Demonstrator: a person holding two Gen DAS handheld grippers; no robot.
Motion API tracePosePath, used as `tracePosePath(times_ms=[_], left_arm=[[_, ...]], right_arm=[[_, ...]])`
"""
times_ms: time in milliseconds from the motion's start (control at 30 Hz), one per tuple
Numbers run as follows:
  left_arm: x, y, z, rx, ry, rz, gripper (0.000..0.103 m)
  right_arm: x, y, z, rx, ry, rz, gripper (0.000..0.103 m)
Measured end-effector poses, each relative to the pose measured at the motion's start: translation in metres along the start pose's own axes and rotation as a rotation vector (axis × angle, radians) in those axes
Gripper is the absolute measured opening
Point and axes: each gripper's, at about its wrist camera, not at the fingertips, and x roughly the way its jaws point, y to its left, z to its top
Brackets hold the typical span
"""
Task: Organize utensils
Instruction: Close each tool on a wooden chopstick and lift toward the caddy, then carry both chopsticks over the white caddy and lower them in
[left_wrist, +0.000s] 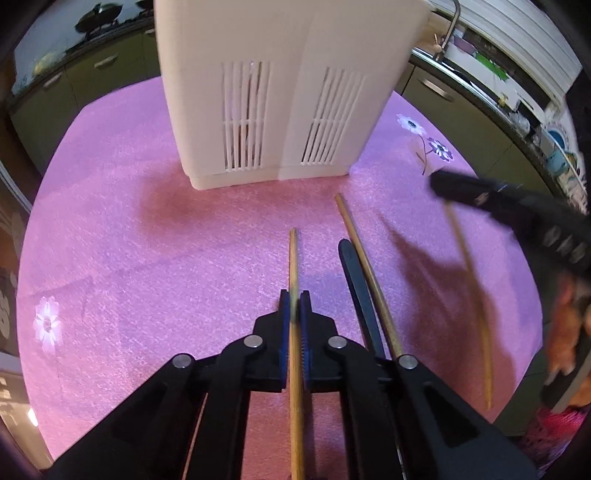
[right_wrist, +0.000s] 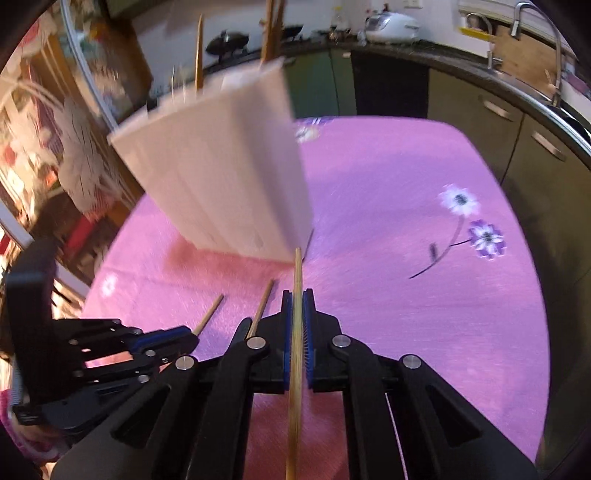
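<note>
Left wrist view, reading left to right: the left hand-held gripper (left_wrist: 294, 308) is pinching a wooden chopstick (left_wrist: 293, 258) between its blue pads, the stick running forward over the pink, flower-printed cloth that is covering the bench (left_wrist: 110, 240). Just to its right a black utensil handle (left_wrist: 356, 280) and a second wooden chopstick (left_wrist: 360, 254) are lying side by side on the cloth, touching or nearly so. Behind them a white slotted utensil holder (left_wrist: 280, 92) is standing upright. Farther right, the right hand-held gripper (left_wrist: 458, 192), blurred, is carrying a third chopstick (left_wrist: 471, 295) clear of the cloth.

Right wrist view: the right hand-held gripper (right_wrist: 297, 310) is likewise pressing its pads onto that chopstick (right_wrist: 296, 295), whose tip is pointing toward the holder (right_wrist: 221, 177); more sticks are already standing in the holder's top.

Handling, as a judgement: the chopsticks are appearing light, stiff and slender, with a smooth surface that is likely to let them pivot or slip in a two-pad pinch. A hold near mid-length, or slightly toward the thicker end, is probably keeping them steadiest while being tipped into a compartment.
</note>
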Motion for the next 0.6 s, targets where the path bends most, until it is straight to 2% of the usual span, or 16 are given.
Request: tracePosePath(times_ms=[200, 600], left_arm=[[-0.02, -0.007, 0.001, 0.032, -0.055, 0.011, 0.005], [-0.105, -0.012, 0.005, 0.083, -0.255, 0.016, 0.005]], right_arm=[[-0.045, -0.013, 0.001, 0.037, -0.1, 0.03, 0.006], [-0.114, -0.01, -0.004, 0.038, -0.23, 0.063, 0.006]])
